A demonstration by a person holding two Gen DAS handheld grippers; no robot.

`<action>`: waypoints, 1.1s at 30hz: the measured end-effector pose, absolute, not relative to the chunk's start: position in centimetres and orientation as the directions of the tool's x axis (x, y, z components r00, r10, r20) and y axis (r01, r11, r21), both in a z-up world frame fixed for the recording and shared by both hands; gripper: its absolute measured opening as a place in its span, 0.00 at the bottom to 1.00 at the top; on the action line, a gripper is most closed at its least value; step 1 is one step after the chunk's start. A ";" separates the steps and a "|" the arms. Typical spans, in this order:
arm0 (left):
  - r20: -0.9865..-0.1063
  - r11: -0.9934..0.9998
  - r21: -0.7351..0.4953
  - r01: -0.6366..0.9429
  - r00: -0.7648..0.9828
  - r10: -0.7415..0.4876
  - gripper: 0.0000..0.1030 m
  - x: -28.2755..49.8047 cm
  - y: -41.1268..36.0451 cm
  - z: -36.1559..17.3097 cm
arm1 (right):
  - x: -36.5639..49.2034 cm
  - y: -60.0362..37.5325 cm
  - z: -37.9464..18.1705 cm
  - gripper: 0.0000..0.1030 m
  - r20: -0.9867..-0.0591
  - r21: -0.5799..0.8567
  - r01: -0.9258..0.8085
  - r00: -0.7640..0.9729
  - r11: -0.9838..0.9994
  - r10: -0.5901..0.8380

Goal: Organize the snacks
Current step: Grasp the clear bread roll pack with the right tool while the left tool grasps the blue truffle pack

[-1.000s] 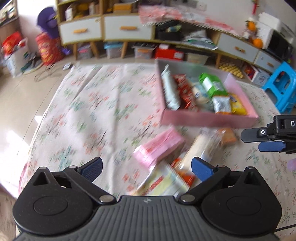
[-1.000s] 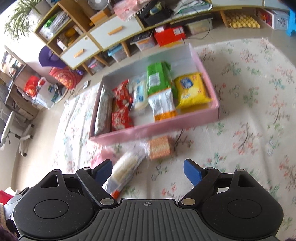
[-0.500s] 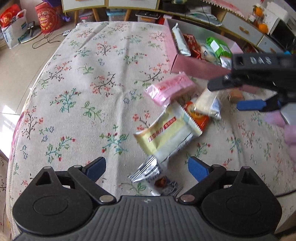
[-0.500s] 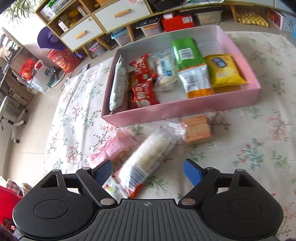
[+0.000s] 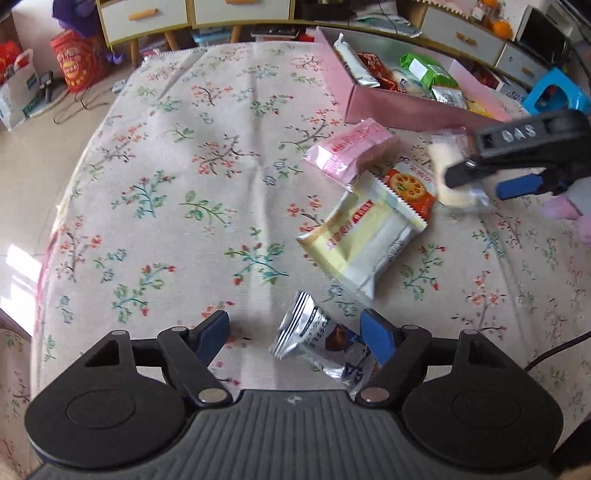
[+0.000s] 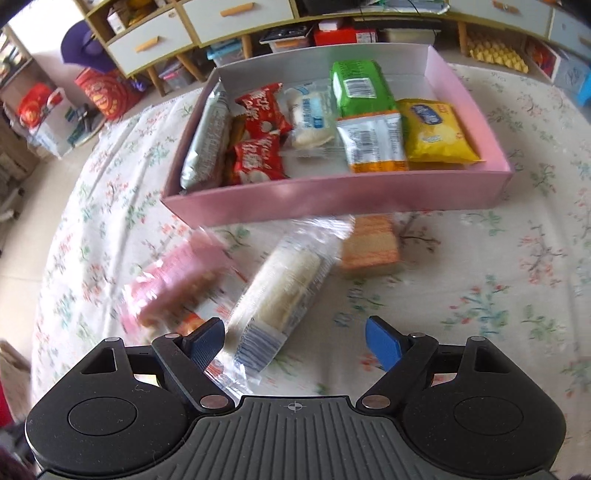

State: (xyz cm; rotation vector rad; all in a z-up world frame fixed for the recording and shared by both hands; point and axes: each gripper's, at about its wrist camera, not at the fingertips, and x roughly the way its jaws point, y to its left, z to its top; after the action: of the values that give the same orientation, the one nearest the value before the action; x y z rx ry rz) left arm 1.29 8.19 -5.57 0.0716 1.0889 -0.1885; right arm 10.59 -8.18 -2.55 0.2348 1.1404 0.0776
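My left gripper (image 5: 295, 334) is open, its jaws around a silver-blue snack packet (image 5: 325, 347) that lies on the floral cloth. Ahead lie a cream packet (image 5: 360, 242), an orange cracker packet (image 5: 410, 188) and a pink packet (image 5: 351, 149). My right gripper (image 6: 295, 339) is open just above a clear-wrapped white cake roll (image 6: 280, 291); it also shows in the left wrist view (image 5: 517, 173). The pink box (image 6: 332, 199) holds several snacks. An orange wafer pack (image 6: 369, 247) lies against its front wall.
The floral-cloth table (image 5: 166, 203) drops off at the left toward the tiled floor. Cabinets (image 6: 229, 18) and storage bins stand beyond the box. A blue stool (image 5: 554, 92) stands at the far right.
My left gripper has dropped and moved forward until its jaws flank the silver-blue packet. My right gripper has moved closer to the white cake roll.
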 end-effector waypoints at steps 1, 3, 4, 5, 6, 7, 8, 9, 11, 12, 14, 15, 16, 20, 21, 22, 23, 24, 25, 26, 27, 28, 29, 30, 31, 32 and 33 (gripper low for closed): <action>-0.881 0.982 -0.011 0.191 0.463 -0.100 0.73 1.2 8.4 -5.6 | 10.3 -8.8 -2.7 0.82 -0.895 0.203 0.058 0.415 0.978 0.161; -0.866 0.980 0.039 0.193 0.496 -0.063 0.72 1.2 9.0 -5.7 | 9.9 -10.0 -2.9 0.82 -0.897 0.200 0.051 0.411 0.979 0.162; -0.858 0.980 0.055 0.192 0.511 -0.052 0.73 1.3 9.4 -5.7 | 9.7 -10.7 -2.9 0.82 -0.898 0.207 0.054 0.407 0.977 0.167; -0.852 0.979 0.056 0.194 0.520 -0.054 0.73 1.3 9.7 -5.7 | 9.4 -11.3 -2.9 0.82 -0.899 0.209 0.059 0.404 0.976 0.168; -0.849 0.979 0.048 0.196 0.524 -0.063 0.75 1.3 10.0 -5.5 | 9.2 -11.8 -2.8 0.82 -0.899 0.210 0.059 0.405 0.976 0.169; -0.849 0.981 0.036 0.190 0.523 -0.071 0.76 1.4 10.2 -5.3 | 8.8 -12.3 -2.7 0.82 -0.897 0.207 0.052 0.409 0.977 0.169; -0.850 0.984 0.018 0.177 0.521 -0.078 0.81 1.2 10.4 -5.2 | 8.4 -12.6 -2.5 0.82 -0.893 0.206 0.038 0.417 0.978 0.172; -0.851 0.987 -0.006 0.162 0.517 -0.090 0.84 1.0 10.6 -4.9 | 8.1 -12.8 -2.2 0.82 -0.888 0.206 0.023 0.425 0.978 0.177; -0.858 0.989 -0.057 0.135 0.500 -0.118 0.86 0.8 10.7 -4.6 | 7.4 -13.0 -1.9 0.82 -0.878 0.205 -0.008 0.441 0.979 0.188; -0.865 0.990 -0.082 0.118 0.484 -0.129 0.86 0.8 10.7 -4.5 | 7.2 -13.1 -1.7 0.82 -0.873 0.205 -0.020 0.447 0.979 0.192; -0.881 0.990 -0.125 0.070 0.452 -0.143 0.86 0.7 10.6 -4.4 | 6.9 -12.9 -1.5 0.82 -0.860 0.211 -0.054 0.465 0.976 0.211; -0.882 0.988 -0.145 0.054 0.445 -0.154 0.84 0.7 10.5 -4.3 | 6.8 -12.9 -1.4 0.82 -0.852 0.212 -0.075 0.475 0.974 0.222; -0.879 0.985 -0.160 0.060 0.447 -0.170 0.83 0.7 10.3 -4.1 | 6.7 -12.7 -1.3 0.82 -0.842 0.213 -0.101 0.486 0.972 0.235; -0.854 0.971 -0.109 0.212 0.481 -0.201 0.77 0.6 8.7 -3.6 | 6.5 -11.5 -0.9 0.82 -0.811 0.203 -0.225 0.507 0.953 0.293; -0.841 0.955 -0.074 0.288 0.496 -0.215 0.77 0.4 8.2 -3.5 | 6.4 -11.2 -0.9 0.82 -0.806 0.193 -0.254 0.509 0.948 0.301; -0.830 0.938 -0.022 0.346 0.517 -0.210 0.77 0.0 7.7 -3.4 | 6.4 -10.8 -1.1 0.82 -0.803 0.182 -0.279 0.512 0.943 0.306; -0.819 0.917 0.025 0.397 0.534 -0.209 0.77 -0.4 7.4 -3.5 | 6.3 -10.6 -1.2 0.82 -0.800 0.169 -0.306 0.513 0.937 0.312; -0.814 0.897 0.055 0.439 0.540 -0.215 0.77 -0.7 7.2 -3.7 | 6.2 -10.3 -1.2 0.82 -0.796 0.154 -0.332 0.516 0.931 0.316; -0.813 0.877 0.066 0.476 0.536 -0.229 0.77 -0.8 7.1 -3.9 | 6.1 -10.0 -1.3 0.82 -0.792 0.137 -0.357 0.521 0.924 0.319; -0.812 0.859 0.068 0.507 0.528 -0.247 0.77 -1.0 7.1 -4.1 | 5.9 -9.8 -1.4 0.82 -0.787 0.120 -0.379 0.527 0.918 0.320; -0.815 0.845 0.068 0.530 0.518 -0.260 0.77 -1.0 7.1 -4.4 | 5.8 -9.6 -1.5 0.82 -0.786 0.105 -0.398 0.529 0.911 0.321; -0.821 0.836 0.069 0.545 0.506 -0.262 0.76 -1.1 7.1 -4.7 | 5.8 -9.4 -1.7 0.82 -0.785 0.093 -0.413 0.529 0.906 0.322; -0.831 0.830 0.072 0.554 0.494 -0.257 0.74 -1.1 7.1 -4.9 | 5.7 -9.3 -1.9 0.80 -0.786 0.084 -0.422 0.529 0.903 0.320; -0.840 0.823 0.077 0.563 0.481 -0.250 0.69 -1.1 7.1 -5.1 | 5.8 -9.2 -2.2 0.80 -0.789 0.071 -0.425 0.530 0.902 0.312; -0.849 0.820 0.083 0.567 0.471 -0.240 0.67 -1.2 7.1 -5.3 | 5.8 -9.0 -2.6 0.79 -0.794 0.053 -0.426 0.531 0.903 0.297; -0.857 0.817 0.085 0.570 0.461 -0.233 0.63 -1.4 7.2 -5.4 | 5.8 -8.9 -2.9 0.76 -0.798 0.036 -0.428 0.531 0.903 0.284; -0.861 0.813 0.084 0.576 0.453 -0.232 0.63 -1.6 7.3 -5.6 | 5.9 -8.9 -3.3 0.69 -0.802 0.024 -0.429 0.531 0.903 0.273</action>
State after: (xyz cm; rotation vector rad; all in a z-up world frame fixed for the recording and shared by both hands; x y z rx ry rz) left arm -1.58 7.25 -5.56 0.3929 0.9818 -0.5148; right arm 5.87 -8.86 -3.29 -0.1848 0.9206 0.4217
